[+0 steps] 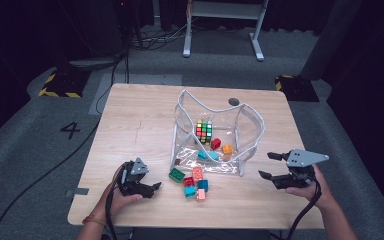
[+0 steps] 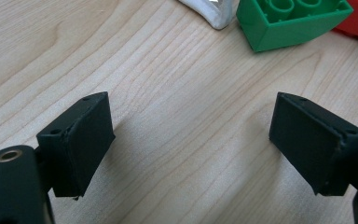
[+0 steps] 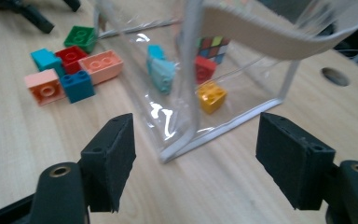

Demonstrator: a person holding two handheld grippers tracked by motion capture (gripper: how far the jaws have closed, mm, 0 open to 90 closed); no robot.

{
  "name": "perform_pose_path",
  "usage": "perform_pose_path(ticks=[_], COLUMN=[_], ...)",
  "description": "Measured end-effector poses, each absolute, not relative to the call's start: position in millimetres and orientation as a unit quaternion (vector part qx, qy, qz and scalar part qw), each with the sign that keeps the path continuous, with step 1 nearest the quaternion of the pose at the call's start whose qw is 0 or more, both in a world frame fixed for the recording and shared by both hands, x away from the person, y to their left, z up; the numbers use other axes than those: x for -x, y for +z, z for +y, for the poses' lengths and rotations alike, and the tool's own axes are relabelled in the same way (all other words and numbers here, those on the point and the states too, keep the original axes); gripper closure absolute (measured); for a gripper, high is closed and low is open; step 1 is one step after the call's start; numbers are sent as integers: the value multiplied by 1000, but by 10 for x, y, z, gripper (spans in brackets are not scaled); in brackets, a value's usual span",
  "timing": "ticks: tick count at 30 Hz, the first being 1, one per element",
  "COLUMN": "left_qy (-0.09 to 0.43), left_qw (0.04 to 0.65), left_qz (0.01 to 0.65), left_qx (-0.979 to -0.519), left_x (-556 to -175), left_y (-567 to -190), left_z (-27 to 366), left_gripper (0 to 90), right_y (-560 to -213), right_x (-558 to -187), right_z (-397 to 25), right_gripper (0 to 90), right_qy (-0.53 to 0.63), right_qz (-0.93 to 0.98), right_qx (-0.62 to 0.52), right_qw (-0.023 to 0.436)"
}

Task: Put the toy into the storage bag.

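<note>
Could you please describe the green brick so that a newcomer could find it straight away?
Start at the clear bag in the middle of the table. Loose bricks lie before its near edge; the green brick is leftmost, nearest the left claw, and the only green one.

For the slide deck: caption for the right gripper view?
Open right tool faces the clear bag's corner, loose bricks beside it.
</note>
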State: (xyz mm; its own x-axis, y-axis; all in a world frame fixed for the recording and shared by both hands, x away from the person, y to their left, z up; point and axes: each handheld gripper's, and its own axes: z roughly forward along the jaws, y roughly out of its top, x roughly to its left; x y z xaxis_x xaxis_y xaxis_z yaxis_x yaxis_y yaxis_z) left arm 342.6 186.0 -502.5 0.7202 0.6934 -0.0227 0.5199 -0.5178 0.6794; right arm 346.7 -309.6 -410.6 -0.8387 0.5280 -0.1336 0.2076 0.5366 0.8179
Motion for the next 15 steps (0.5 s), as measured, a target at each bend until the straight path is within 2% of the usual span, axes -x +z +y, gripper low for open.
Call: perform_pose_path(ticks=[10,11,15], left_qy=[127,127,127], left_qw=[342,342,342], left_qz=[352,352,352], left_qx=[-862,-862,-862], left_x=[-3426,-3426,-3426], left_y=[-5025,-5026,-5025], left_z=[1860,1860,1860], left_gripper=[137,137,137], right_y=[-4518,-4580,-4630], right_x=[-3315,-3286,-3241], right_z=[-2824,-2738,-2601], right_gripper=[311,316,327], right_qy=[418,420,418], right_qz=[877,880,885], right_qx=[-196,-188,-180], right_qw=[132,116,98])
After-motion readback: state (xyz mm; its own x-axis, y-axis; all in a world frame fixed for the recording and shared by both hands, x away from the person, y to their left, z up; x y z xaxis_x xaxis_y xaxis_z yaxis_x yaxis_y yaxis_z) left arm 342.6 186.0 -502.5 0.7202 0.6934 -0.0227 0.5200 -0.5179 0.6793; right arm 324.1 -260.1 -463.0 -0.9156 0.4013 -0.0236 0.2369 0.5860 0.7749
